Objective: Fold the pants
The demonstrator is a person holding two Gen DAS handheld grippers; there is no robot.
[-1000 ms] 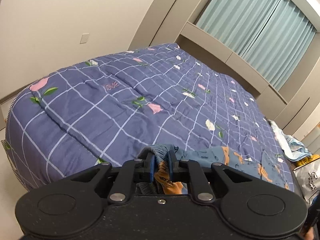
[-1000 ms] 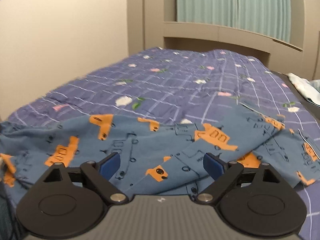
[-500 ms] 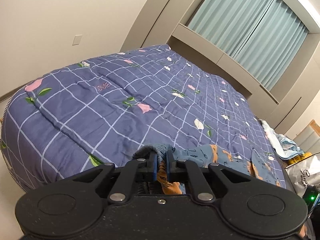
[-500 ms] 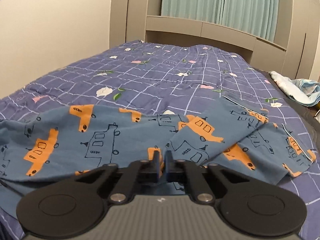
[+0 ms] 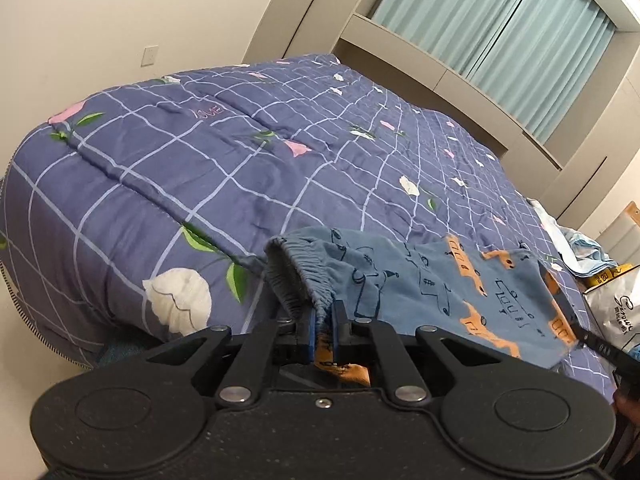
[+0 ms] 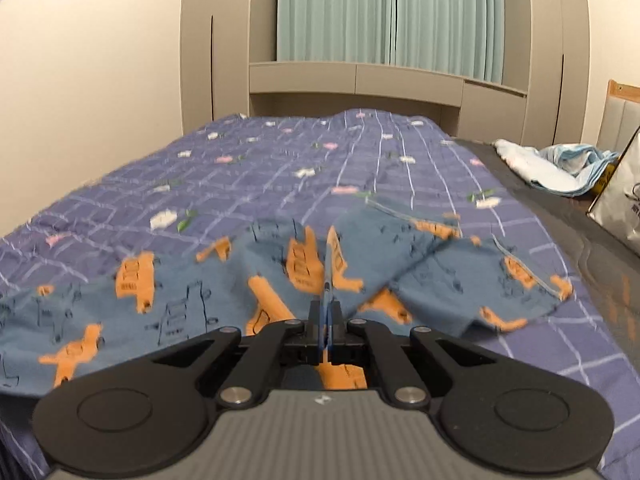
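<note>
Left gripper [image 5: 324,330]: jaws clamped on the gathered elastic waistband of blue pants [image 5: 440,296] with orange print. Pants lie across a purple checked quilt [image 5: 248,168] on a bed. Teal curtains [image 5: 492,28] behind.

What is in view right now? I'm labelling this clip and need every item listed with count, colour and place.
pants: one, blue with orange vehicle print, spread on the near part of the bed, held at two places
quilt: one, purple with a white grid and flowers, covering the bed
curtains: teal, at the window behind the bed
built-in cabinets: beige, around the window
crumpled cloth: one, white and light blue, right edge of the bed
bag: one, white, far right
wall switch: one, white, left wall
left tool: black, shut on the elastic waistband
right tool: black, shut on a pinched ridge of fabric
</note>
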